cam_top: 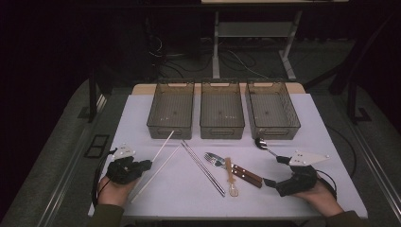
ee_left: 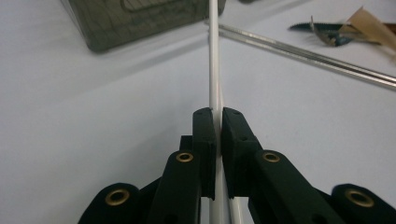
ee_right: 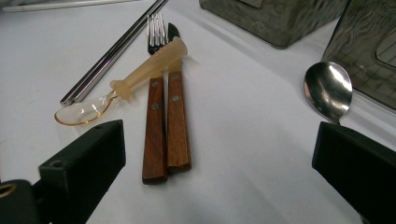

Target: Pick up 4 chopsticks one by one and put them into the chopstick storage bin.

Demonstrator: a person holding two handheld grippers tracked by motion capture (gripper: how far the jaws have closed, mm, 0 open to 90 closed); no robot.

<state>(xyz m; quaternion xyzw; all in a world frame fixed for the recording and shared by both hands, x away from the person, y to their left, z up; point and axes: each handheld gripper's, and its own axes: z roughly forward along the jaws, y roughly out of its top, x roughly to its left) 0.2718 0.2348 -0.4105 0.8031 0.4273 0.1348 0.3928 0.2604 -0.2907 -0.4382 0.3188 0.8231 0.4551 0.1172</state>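
Writing or brand marks cannot be read on anything here. The left gripper (ee_left: 218,122) has its jaws pinched on a thin white chopstick (ee_left: 214,56), a smooth pale rod slanting up toward the leftmost of three mesh bins (cam_top: 171,109). The right gripper (ee_right: 219,154) stands wide apart, holding nothing, between the wood-handled fork and knife (ee_right: 166,121) and a steel spoon (ee_right: 328,89), right of that bin.

Both grippers, the left gripper (cam_top: 147,164) and the right gripper (cam_top: 276,171), are matte black, each topped behind its jaws by a grey three-cornered plate. Brass-ringed holes stud the linkage arms below the jaws, with small dark screw holes in the blocky jaw faces. A black cable trails back from each. The sleeves (cam_top: 106,216) at the wrists are olive green.
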